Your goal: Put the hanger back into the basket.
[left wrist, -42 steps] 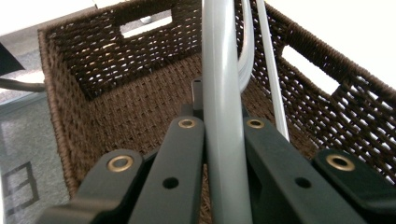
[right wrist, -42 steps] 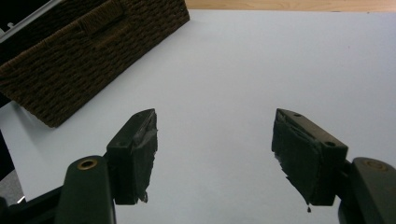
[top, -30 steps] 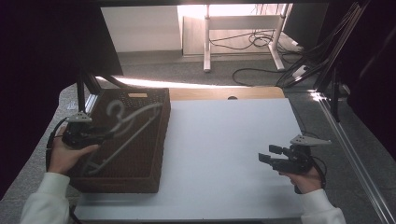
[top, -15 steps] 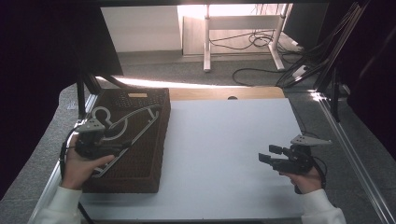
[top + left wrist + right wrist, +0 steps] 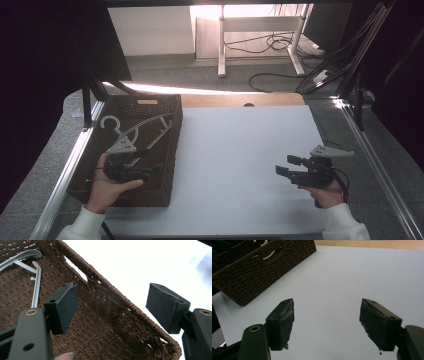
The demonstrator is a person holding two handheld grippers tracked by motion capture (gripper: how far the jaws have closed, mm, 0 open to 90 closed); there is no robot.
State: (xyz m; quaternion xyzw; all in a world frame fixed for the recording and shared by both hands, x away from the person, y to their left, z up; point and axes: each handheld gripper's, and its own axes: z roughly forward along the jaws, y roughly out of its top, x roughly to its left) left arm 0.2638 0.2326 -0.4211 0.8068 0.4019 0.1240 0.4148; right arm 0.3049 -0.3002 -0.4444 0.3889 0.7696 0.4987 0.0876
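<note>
The grey hanger (image 5: 142, 131) lies in the brown basket (image 5: 165, 190), slanting far-right, just beyond the left gripper (image 5: 131, 170), whose jaws have just opened wide and empty; the right gripper (image 5: 287, 167) stands open, empty, well apart

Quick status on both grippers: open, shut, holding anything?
Left gripper: jaws have just been opening, now open, nothing between them, over the basket.
Right gripper: jaws have just opened further, open, empty, above the white table.
</note>
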